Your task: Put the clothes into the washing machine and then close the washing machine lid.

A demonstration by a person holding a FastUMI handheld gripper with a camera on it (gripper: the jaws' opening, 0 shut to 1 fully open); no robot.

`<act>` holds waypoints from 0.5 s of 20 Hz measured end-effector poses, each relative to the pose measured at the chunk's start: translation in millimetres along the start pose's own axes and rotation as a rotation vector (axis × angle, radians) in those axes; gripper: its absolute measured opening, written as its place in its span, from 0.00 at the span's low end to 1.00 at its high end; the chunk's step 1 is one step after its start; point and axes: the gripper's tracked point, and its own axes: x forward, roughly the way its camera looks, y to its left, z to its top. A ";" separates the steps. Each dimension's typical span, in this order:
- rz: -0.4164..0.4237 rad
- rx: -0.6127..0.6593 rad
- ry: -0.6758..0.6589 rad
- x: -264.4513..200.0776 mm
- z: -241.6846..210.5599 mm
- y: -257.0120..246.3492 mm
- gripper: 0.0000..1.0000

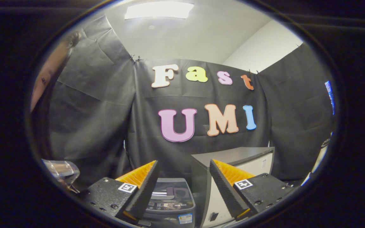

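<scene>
Your claw (182, 186) stands wide open, its two fingers (144, 186) spread well apart with nothing held between them. Between the fingers and a little beyond them sits the small dark grey top-loading washing machine (169, 199), its glossy lid (169, 191) lying flat and shut, a control panel along its near edge. Just to its right stands a taller grey cabinet with a pale front (233, 158), partly hidden behind your right finger. At the far left, a crumpled clear plastic piece (62, 171) lies beside your left finger.
</scene>
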 end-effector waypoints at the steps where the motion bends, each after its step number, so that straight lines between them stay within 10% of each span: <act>1: -0.001 -0.003 -0.001 -0.2 0.9 -0.5 0.96; 10: -0.009 -0.017 0.008 1.4 -2.5 -3.3 0.96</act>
